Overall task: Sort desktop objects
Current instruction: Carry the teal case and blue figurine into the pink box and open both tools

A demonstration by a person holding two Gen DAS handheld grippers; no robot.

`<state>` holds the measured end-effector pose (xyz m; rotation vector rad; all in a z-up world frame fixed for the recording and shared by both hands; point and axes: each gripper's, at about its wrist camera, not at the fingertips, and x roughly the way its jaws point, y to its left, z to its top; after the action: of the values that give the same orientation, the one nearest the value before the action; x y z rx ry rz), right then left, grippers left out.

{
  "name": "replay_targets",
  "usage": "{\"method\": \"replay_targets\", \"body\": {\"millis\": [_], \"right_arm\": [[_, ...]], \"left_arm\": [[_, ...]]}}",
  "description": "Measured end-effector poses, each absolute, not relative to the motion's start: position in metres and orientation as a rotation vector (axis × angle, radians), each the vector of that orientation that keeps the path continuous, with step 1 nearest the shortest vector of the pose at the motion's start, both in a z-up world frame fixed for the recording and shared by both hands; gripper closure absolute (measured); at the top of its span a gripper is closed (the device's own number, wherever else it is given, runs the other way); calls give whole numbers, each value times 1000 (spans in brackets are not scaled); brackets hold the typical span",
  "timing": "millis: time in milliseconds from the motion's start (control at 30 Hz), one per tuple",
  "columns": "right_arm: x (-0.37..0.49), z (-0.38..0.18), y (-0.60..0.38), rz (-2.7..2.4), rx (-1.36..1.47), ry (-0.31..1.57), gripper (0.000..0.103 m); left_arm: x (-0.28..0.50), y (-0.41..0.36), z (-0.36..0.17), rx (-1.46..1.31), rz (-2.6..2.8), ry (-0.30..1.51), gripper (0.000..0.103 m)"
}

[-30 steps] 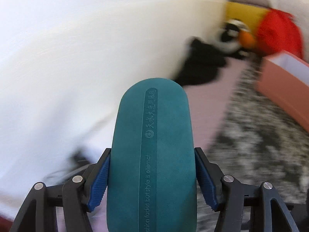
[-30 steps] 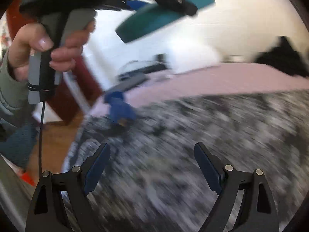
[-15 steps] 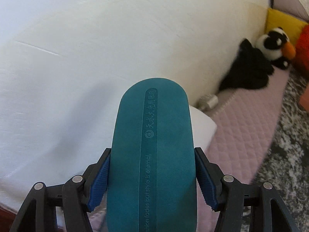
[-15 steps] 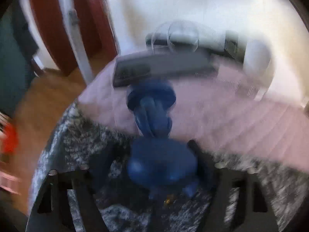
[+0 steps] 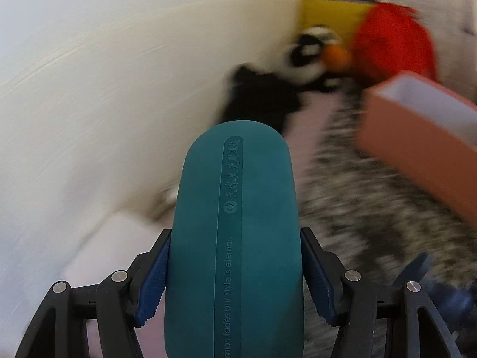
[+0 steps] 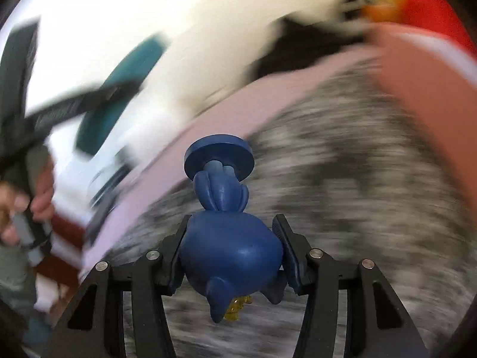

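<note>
Both tongs loaded, mid-carry; backgrounds are motion-blurred.

Left tongs (image 5: 235, 271): blue pads (image 5: 152, 280) pressed on both long sides of the teal glasses case (image 5: 235, 238), which sticks out forward, embossed face up, held off the surface.

Right tongs (image 6: 232, 253): pinching the blue figurine (image 6: 231, 253) round its body, round base (image 6: 219, 159) pointing forward, a small yellow part underneath. It is held above the grey mottled mat (image 6: 342, 208). In this view the case also shows at upper left, in the other hand.

Further out: the pink open box (image 5: 423, 137) sits right of the case on the mat, open side up, interior looks white. Beyond it, against the wall: black cloth (image 5: 262, 98), a penguin plush (image 5: 316, 50), a red cushion (image 5: 393, 41).

Step, as I read it: transport phase, both items heading for the box. Destination is a guess, only container visible.

Next: bring one pair of tongs over the box opening, lower inside the walls, then release. Go one at a time so the two don't collide. Case is long, so align it with the box's long side.
</note>
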<state>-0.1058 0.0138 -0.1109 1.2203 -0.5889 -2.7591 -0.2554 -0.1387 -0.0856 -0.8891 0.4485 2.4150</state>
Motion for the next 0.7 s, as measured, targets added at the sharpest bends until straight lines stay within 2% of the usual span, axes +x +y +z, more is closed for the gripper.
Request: {"method": "replay_targets", "body": {"millis": [167, 267, 367, 533, 700], "right_arm": [[-26, -64, 117, -3090, 970, -708, 47], [0, -17, 172, -3307, 804, -617, 47], [-5, 1, 221, -3414, 767, -581, 47], [-44, -11, 288, -3424, 856, -575, 47], [-61, -43, 333, -3361, 838, -758, 46]], "left_arm": [[-209, -26, -62, -765, 2216, 451, 34], [-182, 42, -44, -655, 2139, 443, 34], [-170, 103, -36, -603, 2115, 440, 34], [-180, 169, -40, -653, 2122, 434, 34], [-201, 193, -57, -722, 2184, 496, 34]]}}
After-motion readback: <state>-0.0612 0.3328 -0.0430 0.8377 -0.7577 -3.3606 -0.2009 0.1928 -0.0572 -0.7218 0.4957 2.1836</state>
